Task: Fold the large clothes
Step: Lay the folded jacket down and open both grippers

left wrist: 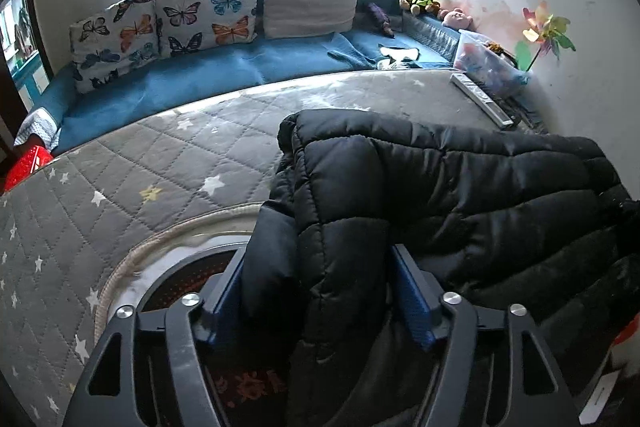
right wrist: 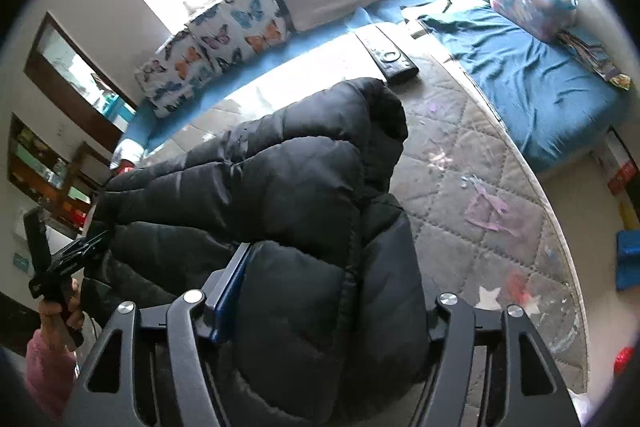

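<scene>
We had the left gripper point(left wrist: 320, 291) & right gripper point(right wrist: 328, 291) each clamped on the puffy black quilted jacket point(left wrist: 440, 179), lifted over the grey star-print quilted mattress point(left wrist: 168, 155), prob. to fold it w/o dragging.

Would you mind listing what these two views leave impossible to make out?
- Right wrist view: the right gripper has its right finger buried under the black puffer jacket.
- Left wrist view: the jacket runs off the right edge.
- Both views: jacket's sleeves and zipper indistinguishable among dark folds.
- Remote control: buttons too small.
</scene>
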Motion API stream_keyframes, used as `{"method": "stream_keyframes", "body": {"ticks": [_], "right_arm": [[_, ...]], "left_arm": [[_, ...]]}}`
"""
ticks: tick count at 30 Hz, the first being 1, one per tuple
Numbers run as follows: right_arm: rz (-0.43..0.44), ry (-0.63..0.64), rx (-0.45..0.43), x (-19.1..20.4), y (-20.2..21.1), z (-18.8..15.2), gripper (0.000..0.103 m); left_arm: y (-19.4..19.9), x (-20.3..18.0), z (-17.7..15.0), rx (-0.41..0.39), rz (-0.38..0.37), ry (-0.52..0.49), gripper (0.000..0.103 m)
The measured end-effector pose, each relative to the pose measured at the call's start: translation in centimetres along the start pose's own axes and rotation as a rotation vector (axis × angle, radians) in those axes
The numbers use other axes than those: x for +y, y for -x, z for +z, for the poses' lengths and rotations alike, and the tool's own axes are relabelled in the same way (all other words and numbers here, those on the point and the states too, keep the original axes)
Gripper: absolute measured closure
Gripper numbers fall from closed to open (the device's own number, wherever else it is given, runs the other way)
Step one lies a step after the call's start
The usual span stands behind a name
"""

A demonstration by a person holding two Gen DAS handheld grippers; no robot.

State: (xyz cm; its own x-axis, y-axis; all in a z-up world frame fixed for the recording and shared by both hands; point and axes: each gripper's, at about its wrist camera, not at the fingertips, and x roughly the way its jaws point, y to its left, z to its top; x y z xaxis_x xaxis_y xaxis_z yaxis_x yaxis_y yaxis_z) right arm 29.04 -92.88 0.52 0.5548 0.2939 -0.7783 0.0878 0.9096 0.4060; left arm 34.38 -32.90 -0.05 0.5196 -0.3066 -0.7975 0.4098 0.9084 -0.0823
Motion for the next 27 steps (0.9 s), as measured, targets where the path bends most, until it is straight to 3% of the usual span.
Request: {"method": "stream_keyframes", "body": {"ticks": [4, 11, 16, 21, 27], "right_arm": [[-0.033, 0.031, 0.001, 0.8, 0.9, 0.3, 0.030], [-0.147, 0.079, -0.071, 1.3, 5.4, 0.0, 0.030], [-0.181, 0.164, -0.136, 4.9, 7.5, -1.8, 0.030], [-0.149, 0.246, -0.125, 9.8, 5.8, -4.1, 0.030], [-0.294, 0.362, -0.073, 13.1, 0.9, -7.5, 0.030]], "left_arm": [[-0.1, -0.1, -0.6, 0.001, 0.043, -0.033, 0.023], [3.8, -0.7, -2.8, -0.070, 0.136, -0.174, 0.023], [6.9, -1.8, -4.2, -0.127, 0.113, -0.154, 0.023], [9.0, -3.8, -6.8, -0.147, 0.062, -0.146, 0.023], [7.4, -3.5, -9.5, -0.102, 0.054, -0.130, 0.026]]}}
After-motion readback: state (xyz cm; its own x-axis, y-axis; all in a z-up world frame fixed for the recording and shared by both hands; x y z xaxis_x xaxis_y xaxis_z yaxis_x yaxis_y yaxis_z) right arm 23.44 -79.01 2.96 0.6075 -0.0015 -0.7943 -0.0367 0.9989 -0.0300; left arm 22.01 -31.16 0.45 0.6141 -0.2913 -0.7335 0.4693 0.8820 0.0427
